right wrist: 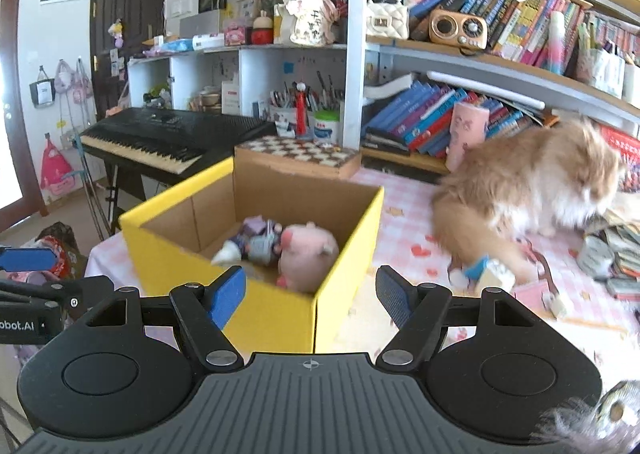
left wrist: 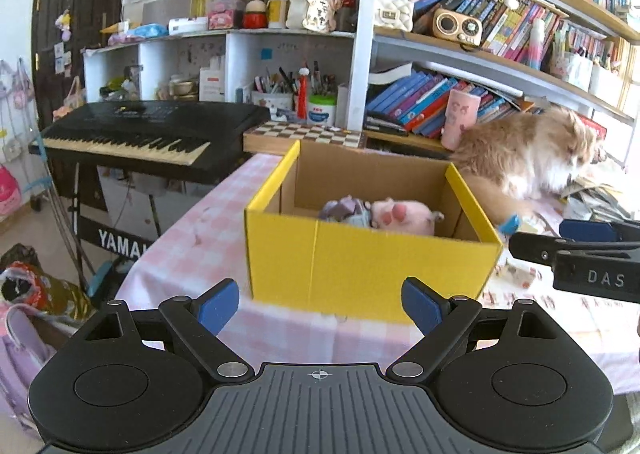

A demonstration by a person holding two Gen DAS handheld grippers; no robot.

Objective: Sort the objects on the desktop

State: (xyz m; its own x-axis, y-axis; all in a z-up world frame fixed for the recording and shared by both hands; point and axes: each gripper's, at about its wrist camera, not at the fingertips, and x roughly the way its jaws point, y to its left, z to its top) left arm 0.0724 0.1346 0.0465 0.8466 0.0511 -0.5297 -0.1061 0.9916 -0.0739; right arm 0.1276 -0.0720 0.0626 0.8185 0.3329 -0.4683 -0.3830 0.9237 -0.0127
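Observation:
A yellow cardboard box (left wrist: 360, 266) stands open on the pink checked table (left wrist: 192, 250). Inside lie a pink plush pig (left wrist: 400, 215) and a purple doll (left wrist: 346, 209). My left gripper (left wrist: 320, 306) is open and empty just in front of the box. In the right wrist view the box (right wrist: 264, 310) shows the pig (right wrist: 306, 254) and the doll (right wrist: 256, 240) inside. My right gripper (right wrist: 310, 294) is open and empty at the box's near corner. A small blue and white toy (right wrist: 482, 270) lies on the table to the right.
A fluffy orange and white dog (right wrist: 532, 181) stands on the table right of the box. Papers and small items (right wrist: 616, 254) lie at the far right. A chessboard box (right wrist: 296, 155) sits behind the box. A keyboard (left wrist: 148, 133) stands left of the table.

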